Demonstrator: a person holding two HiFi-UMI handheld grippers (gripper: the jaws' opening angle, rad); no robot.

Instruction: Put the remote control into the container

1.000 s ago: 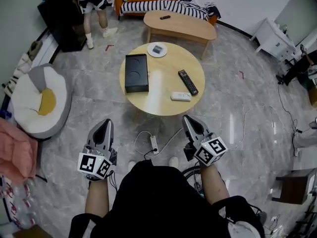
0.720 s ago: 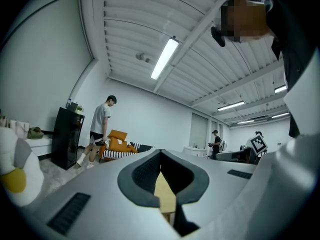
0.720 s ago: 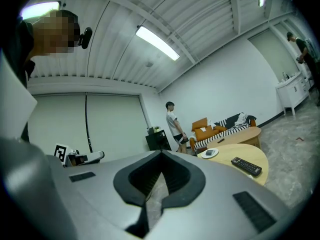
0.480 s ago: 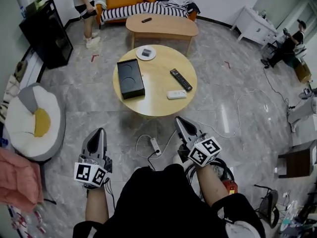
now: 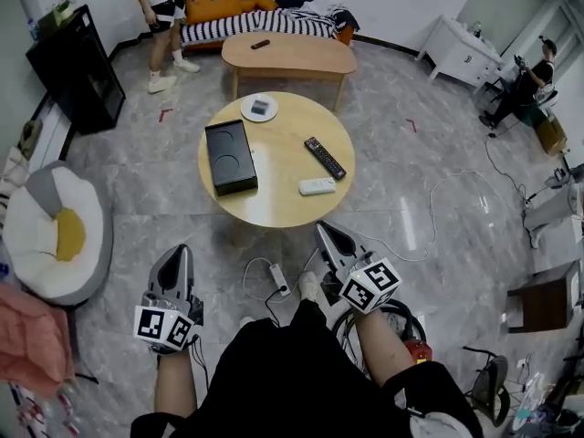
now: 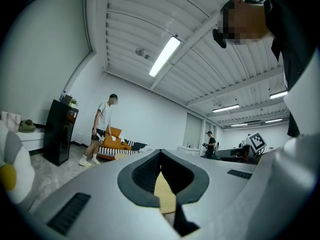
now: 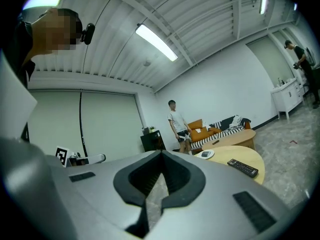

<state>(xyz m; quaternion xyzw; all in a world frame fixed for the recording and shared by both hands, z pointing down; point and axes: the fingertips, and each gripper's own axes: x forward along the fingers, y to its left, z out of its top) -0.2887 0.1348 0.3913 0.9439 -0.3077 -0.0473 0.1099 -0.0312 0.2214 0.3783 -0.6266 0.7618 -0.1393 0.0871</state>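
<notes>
On the round wooden table (image 5: 274, 203) lie a black remote control (image 5: 325, 157) and, nearer me, a white remote (image 5: 317, 186). The open black container (image 5: 230, 157) stands on the table's left part. My left gripper (image 5: 185, 249) and right gripper (image 5: 321, 227) hang over the floor short of the table's near edge, both shut and empty. In the right gripper view, the shut right gripper (image 7: 161, 152) points left of the black remote (image 7: 243, 167). The left gripper (image 6: 160, 152) also shows its tips together.
A white plate (image 5: 259, 108) holding a small item sits at the table's far edge. A power strip with its cord (image 5: 278, 279) lies on the floor between the grippers. Beyond are an oval coffee table (image 5: 287, 55), a striped sofa (image 5: 265, 12), a standing person (image 5: 164, 7), a black cabinet (image 5: 73, 67) and a floor cushion (image 5: 55, 235).
Both grippers sit lower in the head view and farther from the table's near edge, still shut. The view has swung so the table lies more to the left.
</notes>
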